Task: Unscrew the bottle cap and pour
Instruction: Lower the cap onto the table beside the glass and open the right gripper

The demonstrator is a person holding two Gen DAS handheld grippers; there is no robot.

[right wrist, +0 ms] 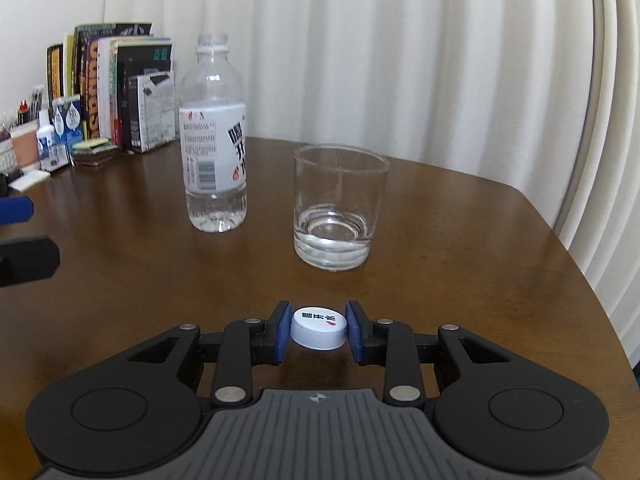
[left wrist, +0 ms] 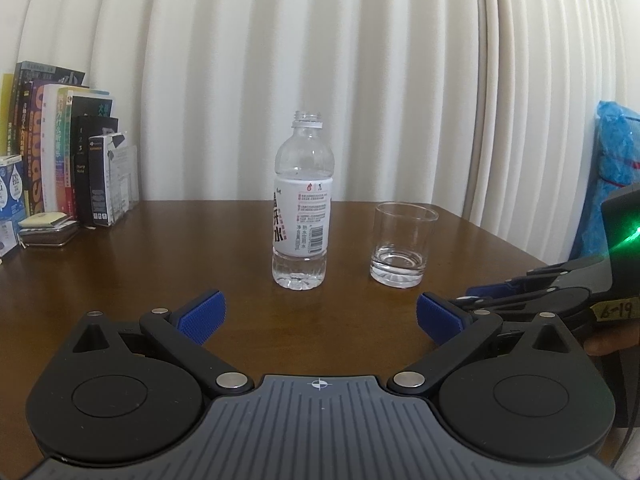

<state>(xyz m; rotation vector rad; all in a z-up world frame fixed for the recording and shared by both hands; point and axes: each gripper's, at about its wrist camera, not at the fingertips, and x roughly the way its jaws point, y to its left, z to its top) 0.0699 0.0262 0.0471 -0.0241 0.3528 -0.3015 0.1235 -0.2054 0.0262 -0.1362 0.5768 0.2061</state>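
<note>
A clear water bottle [left wrist: 303, 200] with a white label stands uncapped and upright on the brown table [left wrist: 140, 264], with a little water at its bottom. It also shows in the right wrist view [right wrist: 214, 140]. A clear glass [left wrist: 402, 246] stands to its right, holding a shallow layer of water; it shows in the right wrist view too [right wrist: 338, 208]. My left gripper [left wrist: 320, 316] is open and empty, a short way in front of the bottle. My right gripper [right wrist: 318, 332] is shut on the white bottle cap [right wrist: 319, 331], low over the table in front of the glass.
A row of books and boxes [left wrist: 68, 148] stands at the table's back left, with a small tin [left wrist: 48, 232] before it. White curtains hang behind. The table edge curves away on the right [right wrist: 580, 264]. A blue bag [left wrist: 618, 148] is at far right.
</note>
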